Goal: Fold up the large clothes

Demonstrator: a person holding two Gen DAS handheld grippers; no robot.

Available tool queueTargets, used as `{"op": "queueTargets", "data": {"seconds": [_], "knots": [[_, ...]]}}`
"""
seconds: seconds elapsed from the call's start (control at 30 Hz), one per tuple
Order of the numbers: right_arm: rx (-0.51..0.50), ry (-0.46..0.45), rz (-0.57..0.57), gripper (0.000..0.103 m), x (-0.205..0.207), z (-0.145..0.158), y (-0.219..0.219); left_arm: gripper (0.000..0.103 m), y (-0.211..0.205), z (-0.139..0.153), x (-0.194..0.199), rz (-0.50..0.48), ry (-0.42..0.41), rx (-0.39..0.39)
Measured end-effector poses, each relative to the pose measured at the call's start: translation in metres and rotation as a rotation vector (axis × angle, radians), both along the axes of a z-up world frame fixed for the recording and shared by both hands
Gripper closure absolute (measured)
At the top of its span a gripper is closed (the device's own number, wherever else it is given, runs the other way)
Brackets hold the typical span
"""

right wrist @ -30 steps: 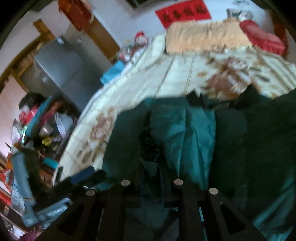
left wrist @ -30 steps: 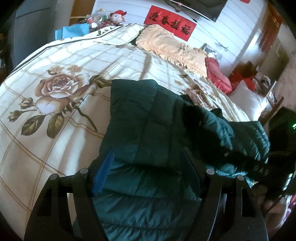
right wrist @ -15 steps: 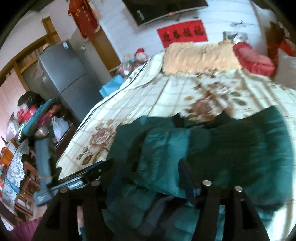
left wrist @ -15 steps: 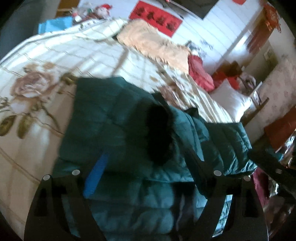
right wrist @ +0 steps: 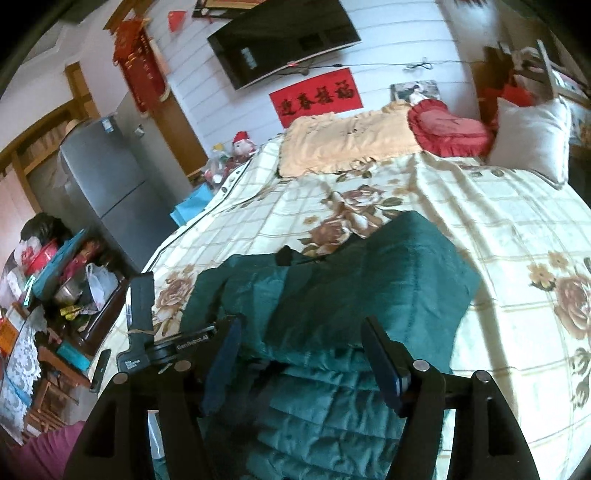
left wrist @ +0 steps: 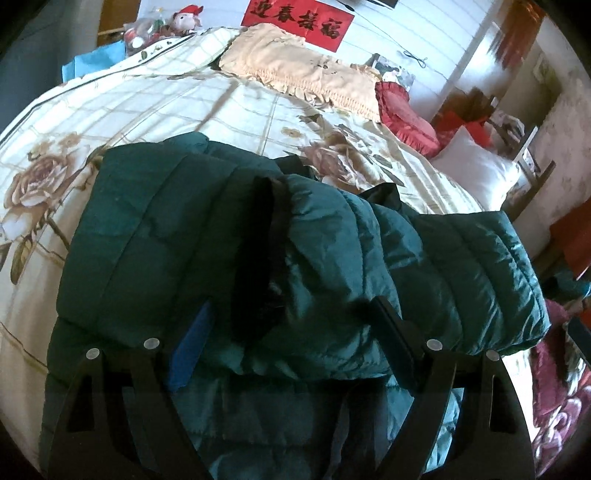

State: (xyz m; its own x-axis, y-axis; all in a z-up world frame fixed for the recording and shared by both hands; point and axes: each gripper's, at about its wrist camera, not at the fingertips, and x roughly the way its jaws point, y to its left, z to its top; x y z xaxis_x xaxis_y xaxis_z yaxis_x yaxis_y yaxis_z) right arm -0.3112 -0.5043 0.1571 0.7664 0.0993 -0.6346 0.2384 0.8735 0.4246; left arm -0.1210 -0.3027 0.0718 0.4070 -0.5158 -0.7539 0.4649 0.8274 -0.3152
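- Red banner (right wrist: 320,96) on the white plank wall, at about 12 o'clock in the right wrist view, below the dark screen: four black Chinese characters, 迎春接福.
- The same red banner (left wrist: 300,20) at 12 o'clock in the left wrist view, above the peach pillow: the same four characters, 迎春接福.
- Left gripper (right wrist: 173,345), seen at about 8 o'clock in the right wrist view: white lettering "GenRobot.AI" on its black body.
- A white label lower on that body: print too small to read.
- Sticker near the top of the grey refrigerator (right wrist: 107,123), at about 10 o'clock: illegible.
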Motion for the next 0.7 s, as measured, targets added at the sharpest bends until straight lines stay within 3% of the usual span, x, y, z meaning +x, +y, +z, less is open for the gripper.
{"op": "queueTargets", "data": {"seconds": [0.07, 0.17, 0.2, 0.23, 0.53, 0.7], "knots": [[0.008, 0.001, -0.016, 0.038, -0.004, -0.002, -0.005, 0.02, -0.003, 0.0, -0.001, -0.008, -0.011, 0.007], [0.032, 0.005, -0.037, 0.038, -0.009, -0.006, -0.012, 0.053, -0.007, 0.001, -0.003, -0.031, -0.034, 0.025], [0.032, 0.006, -0.04, 0.038, -0.009, -0.007, -0.013, 0.07, -0.008, 0.002, -0.004, -0.036, -0.042, 0.028], [0.028, 0.006, -0.042, 0.038, -0.01, -0.007, -0.013, 0.081, -0.008, 0.005, -0.005, -0.043, -0.058, 0.031], [0.018, 0.018, -0.132, 0.038, -0.001, -0.015, -0.026, 0.086, 0.05, 0.055, 0.019, 0.067, -0.177, -0.024], [-0.005, 0.074, -0.094, 0.038, 0.035, -0.038, -0.015, 0.087, 0.084, 0.049, 0.04, 0.137, -0.159, -0.01]]}}
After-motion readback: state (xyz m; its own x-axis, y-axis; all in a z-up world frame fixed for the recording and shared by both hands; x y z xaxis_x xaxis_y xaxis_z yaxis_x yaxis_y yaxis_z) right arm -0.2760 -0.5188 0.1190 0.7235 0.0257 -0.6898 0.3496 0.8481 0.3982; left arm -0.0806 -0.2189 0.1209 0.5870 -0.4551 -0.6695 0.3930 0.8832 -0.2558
